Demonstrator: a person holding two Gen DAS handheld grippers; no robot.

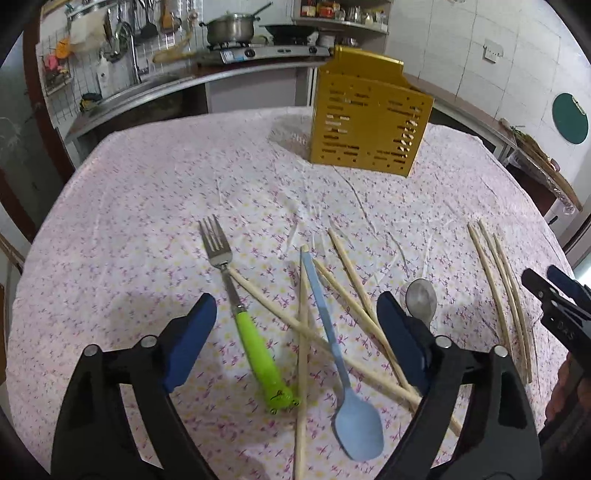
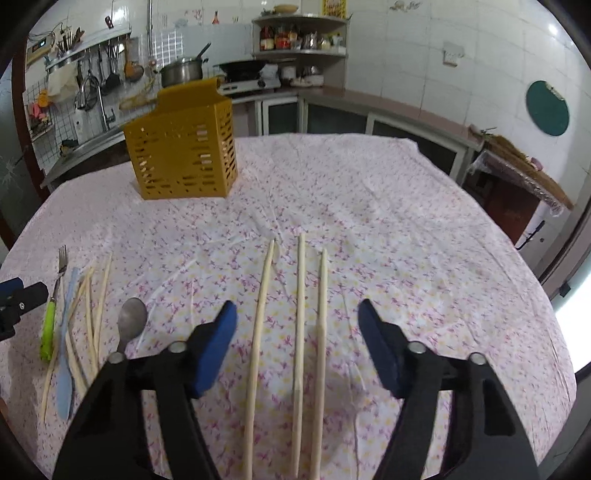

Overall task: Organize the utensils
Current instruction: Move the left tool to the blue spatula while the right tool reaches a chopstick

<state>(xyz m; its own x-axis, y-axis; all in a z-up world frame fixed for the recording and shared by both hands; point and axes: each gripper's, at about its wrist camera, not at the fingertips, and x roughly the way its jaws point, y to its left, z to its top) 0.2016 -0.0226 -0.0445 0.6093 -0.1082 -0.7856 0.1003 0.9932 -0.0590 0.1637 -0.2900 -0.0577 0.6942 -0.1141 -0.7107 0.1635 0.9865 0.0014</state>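
Note:
A yellow slotted utensil holder point(image 1: 369, 122) stands at the far side of the table; it also shows in the right wrist view point(image 2: 183, 151). My left gripper point(image 1: 295, 325) is open above a green-handled fork point(image 1: 251, 332), a blue spoon point(image 1: 343, 376) and several crossed wooden chopsticks point(image 1: 351, 306). A metal spoon point(image 1: 421, 299) lies by its right finger. My right gripper point(image 2: 297, 332) is open above three parallel chopsticks point(image 2: 300, 332); its tip shows in the left wrist view point(image 1: 554, 295).
The table has a floral cloth point(image 2: 406, 240). Behind it runs a kitchen counter with a stove and pot point(image 1: 229, 29), a sink point(image 1: 122, 88) and corner shelves point(image 2: 299, 37).

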